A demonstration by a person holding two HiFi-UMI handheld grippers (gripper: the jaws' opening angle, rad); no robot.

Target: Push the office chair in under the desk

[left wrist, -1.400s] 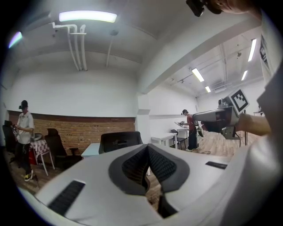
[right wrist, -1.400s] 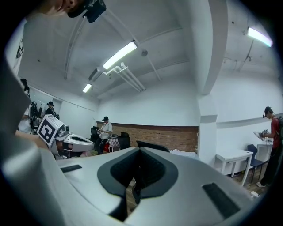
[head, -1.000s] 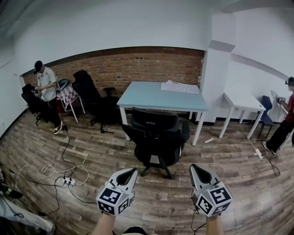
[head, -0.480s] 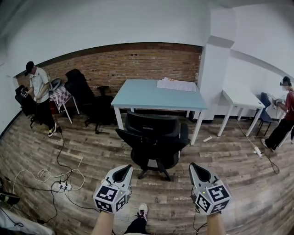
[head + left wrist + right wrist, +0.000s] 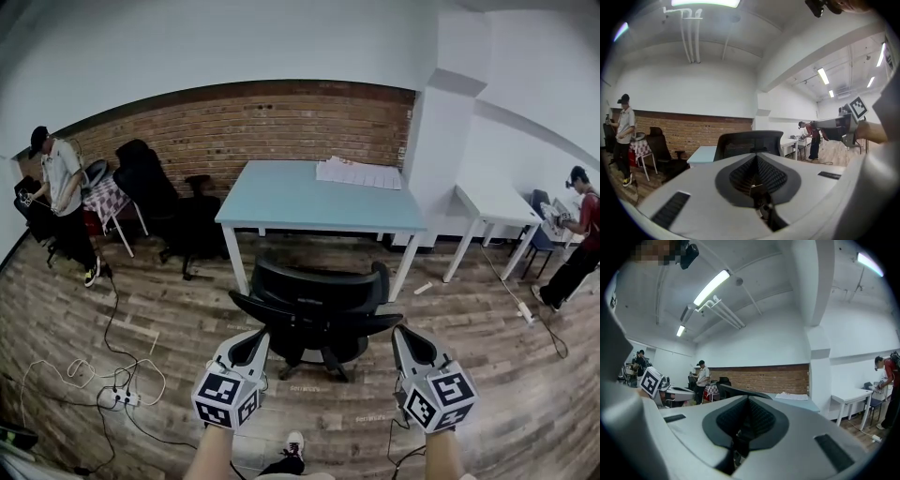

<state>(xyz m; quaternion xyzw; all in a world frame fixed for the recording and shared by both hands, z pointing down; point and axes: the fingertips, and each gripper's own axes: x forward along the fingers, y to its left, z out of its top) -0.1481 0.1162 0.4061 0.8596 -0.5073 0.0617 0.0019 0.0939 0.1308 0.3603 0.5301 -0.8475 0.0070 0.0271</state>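
Observation:
A black office chair (image 5: 314,302) stands with its back toward me, in front of the light blue desk (image 5: 319,197). Its seat is outside the desk's front edge. My left gripper (image 5: 255,337) is shut and empty, its tip just below the backrest's left corner. My right gripper (image 5: 406,334) sits by the right corner; its jaws are opening, barely parted, with nothing between them. Whether either tip touches the chair I cannot tell. The left gripper view looks past the left gripper (image 5: 757,161) at the backrest (image 5: 750,143). The right gripper view shows the right gripper (image 5: 749,401) and the desk (image 5: 797,401).
Papers (image 5: 361,173) lie on the desk's far right. A second black chair (image 5: 164,202) and a standing person (image 5: 56,183) are at the left. A white pillar (image 5: 436,159), a white table (image 5: 502,211) and another person (image 5: 579,230) are at the right. Cables with a power strip (image 5: 117,394) lie on the floor at the left.
I have come closer to the chair. It now fills more of the view, and both gripper tips have reached the backrest's lower corners. The right jaws have parted slightly.

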